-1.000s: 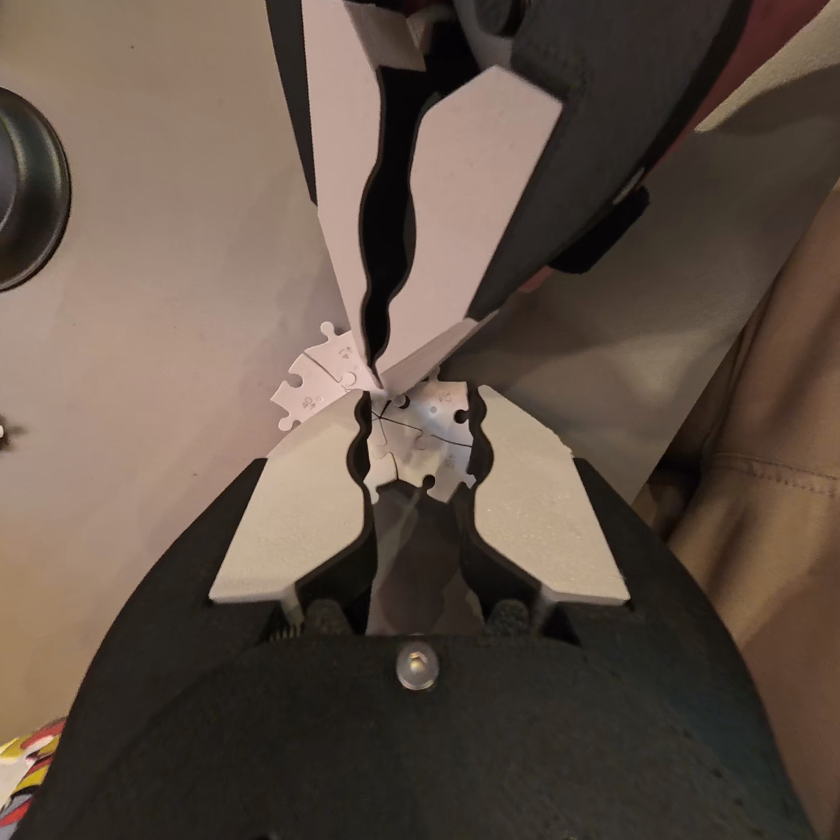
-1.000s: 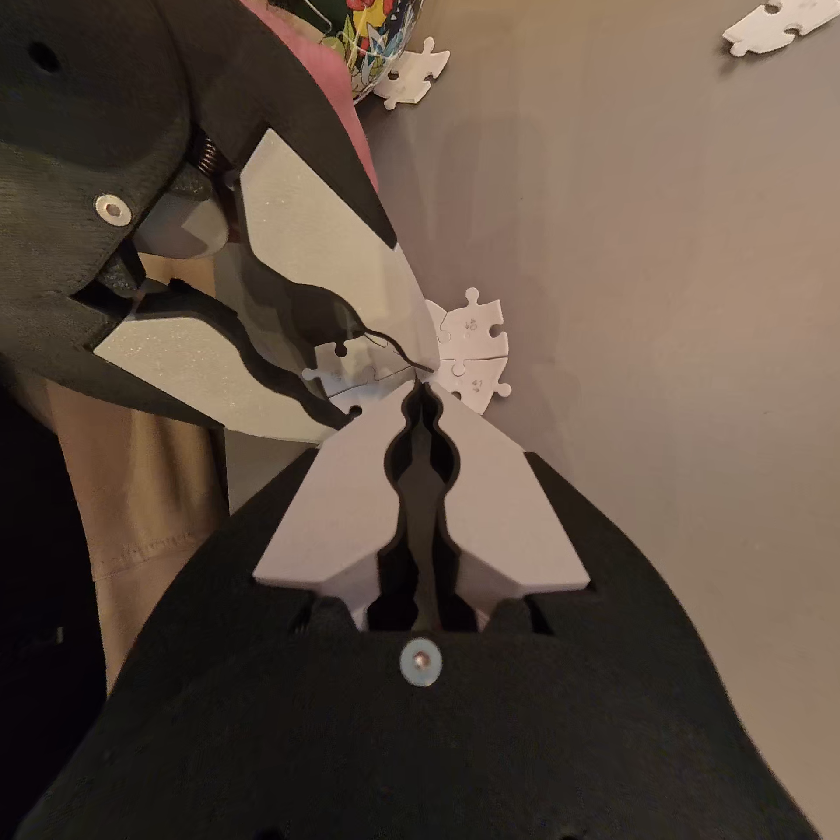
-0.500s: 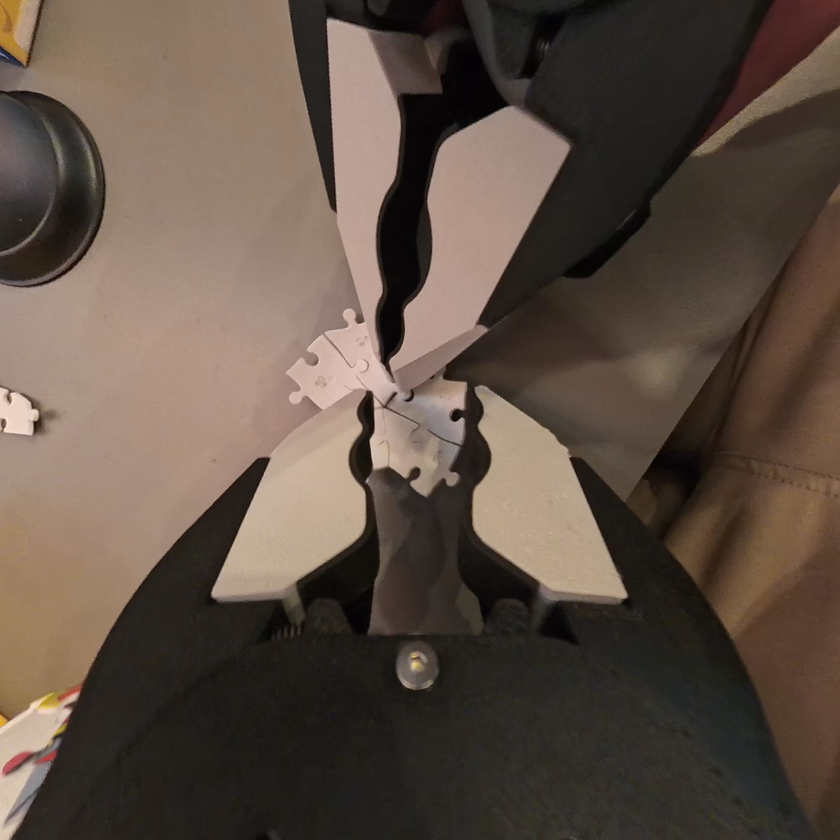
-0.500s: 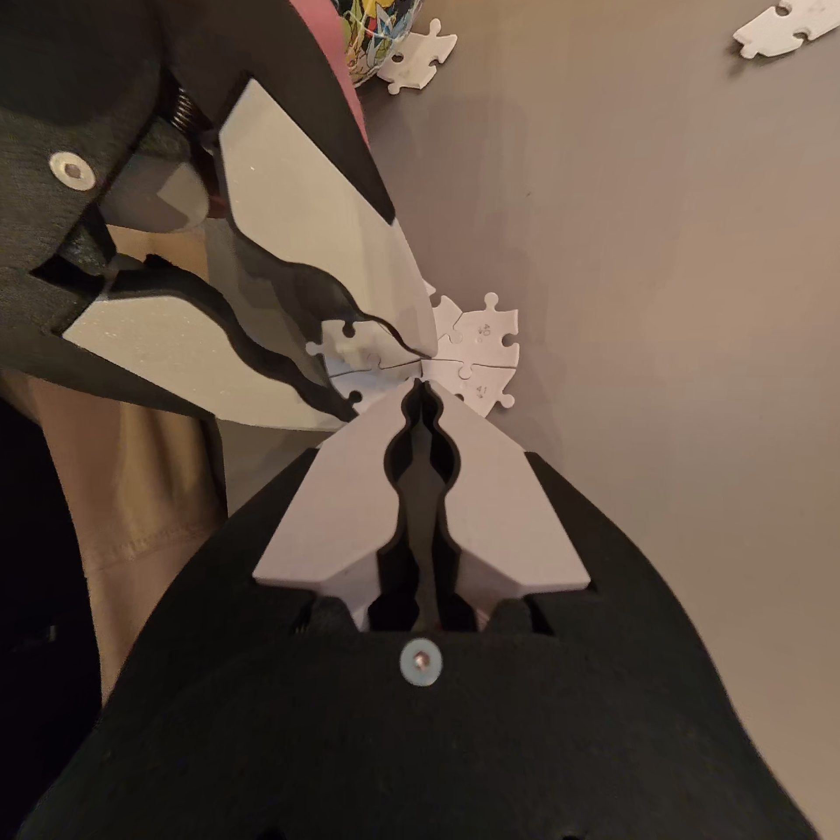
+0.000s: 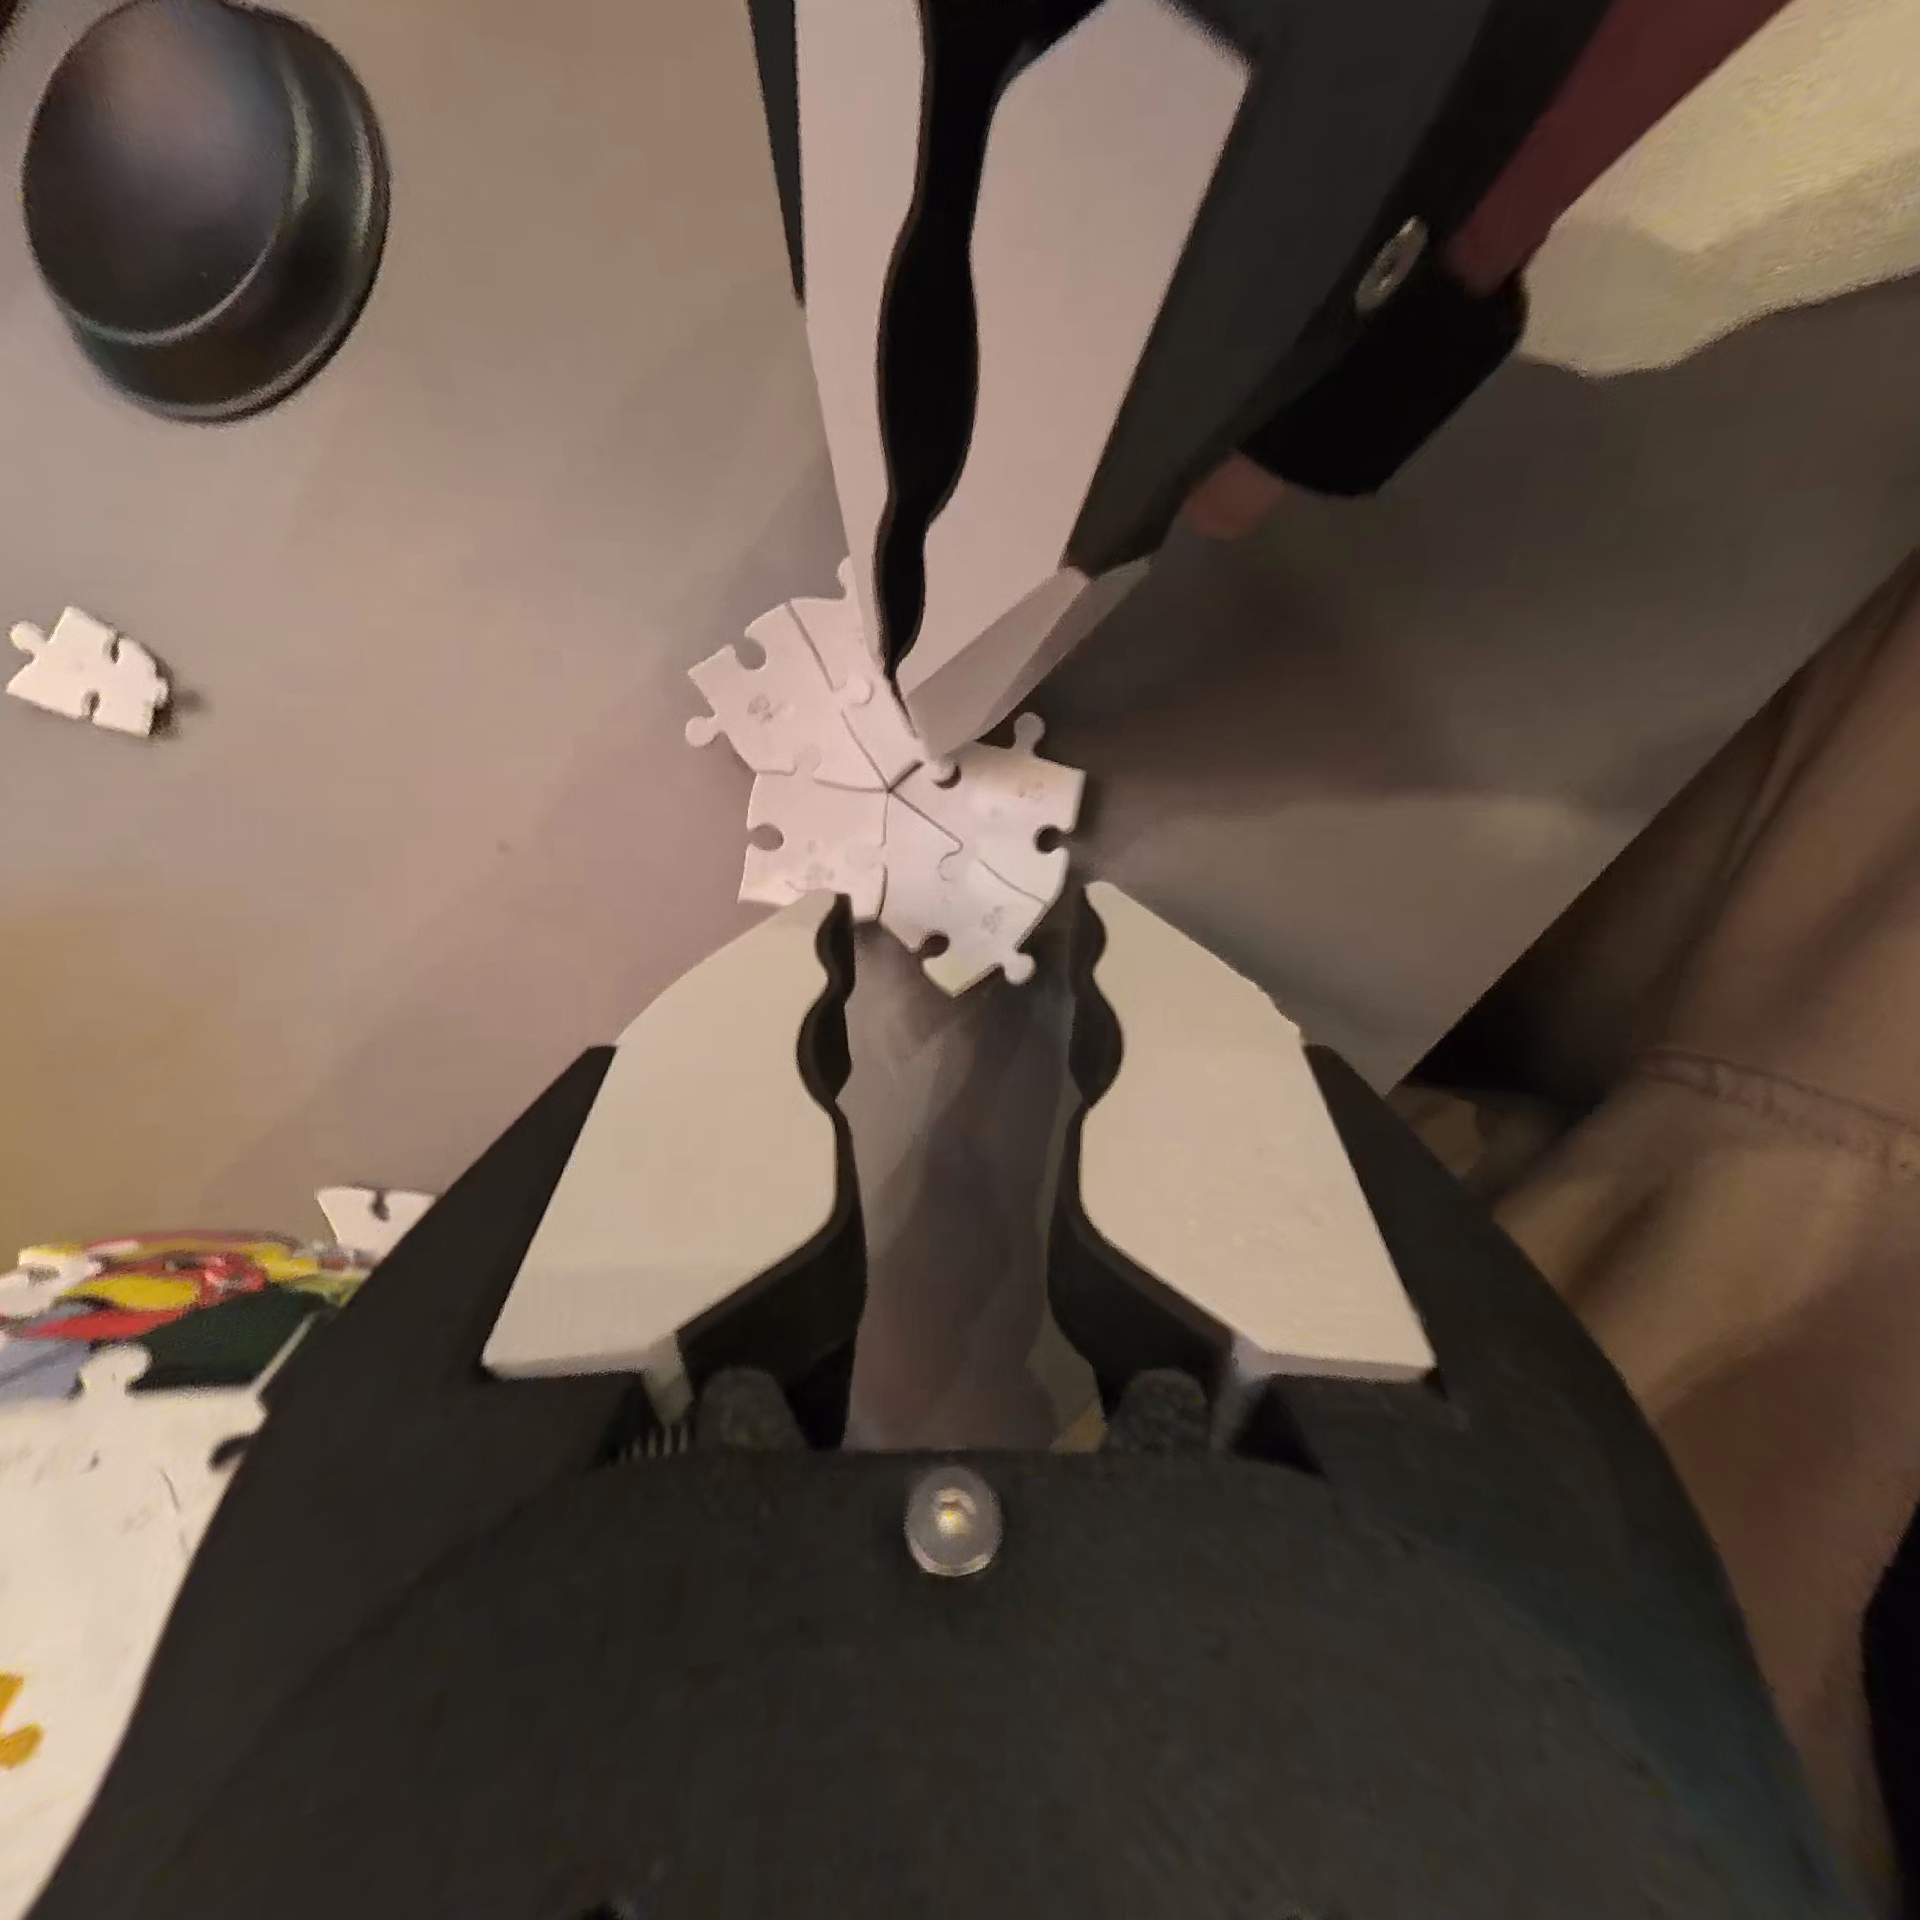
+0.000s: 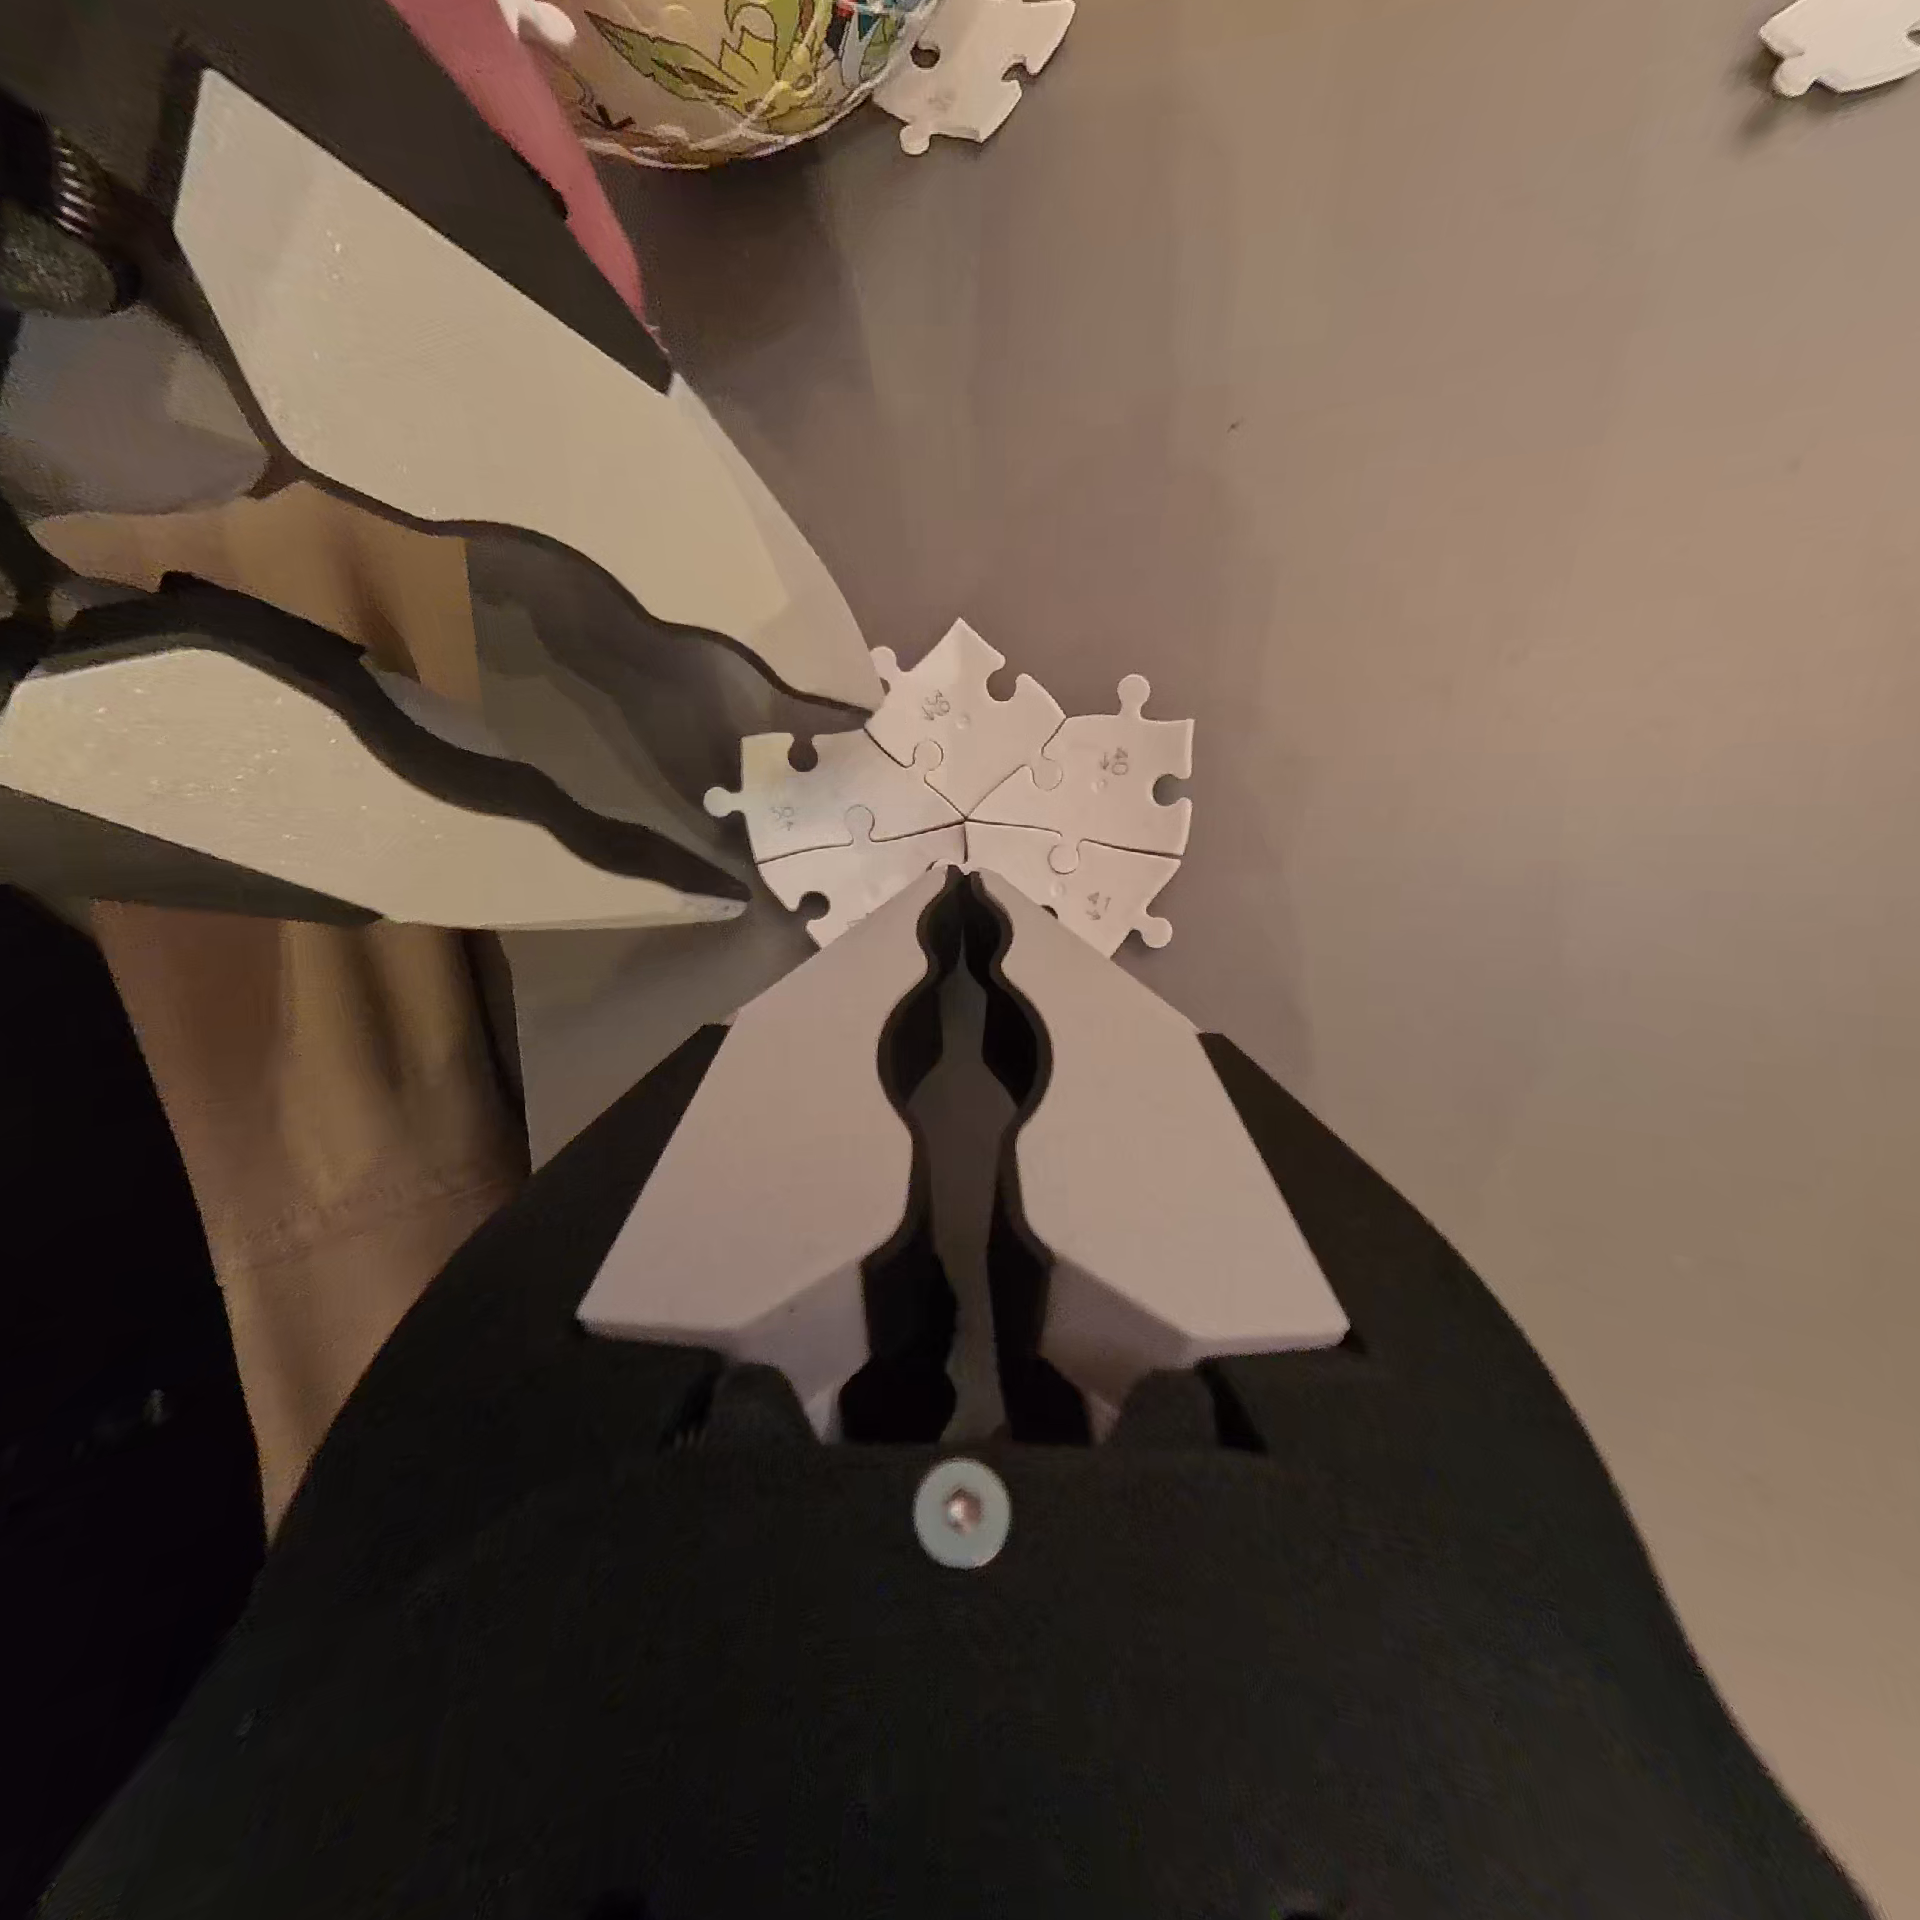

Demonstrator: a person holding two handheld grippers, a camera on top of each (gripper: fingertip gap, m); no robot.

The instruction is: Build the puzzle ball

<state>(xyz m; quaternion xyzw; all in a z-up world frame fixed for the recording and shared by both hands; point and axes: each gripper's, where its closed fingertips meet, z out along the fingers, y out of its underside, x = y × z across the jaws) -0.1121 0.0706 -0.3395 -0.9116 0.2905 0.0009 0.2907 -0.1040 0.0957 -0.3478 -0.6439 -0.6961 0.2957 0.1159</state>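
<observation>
Right now the right gripper is pinching the near edge of a small cluster of joined white puzzle pieces, its two pale fingers pressed together at the tips on that edge. Five wedge-shaped pieces are meeting at a centre point, blank sides up (small printed marks are showing on them, too minor to matter), and the cluster is sitting over the grey table; whether it is resting on the surface or being held just above it I cannot tell.

Over on the other side, the left gripper is standing with its fingers apart, a clear gap between them, holding nothing. Its tips are sitting just beside the cluster's lower edge, one lobe of the cluster reaching into the gap; whether they are touching it is hard to say. In this view the right gripper is coming down from the top, its tips on the cluster's upper edge.

Farther off, a colourful partly built puzzle ball is showing at the top edge of the right view, with a loose white piece just beside it and another loose piece near the corner. A dark round knob and one more loose piece are lying on the table in the left view, well apart from the cluster
</observation>
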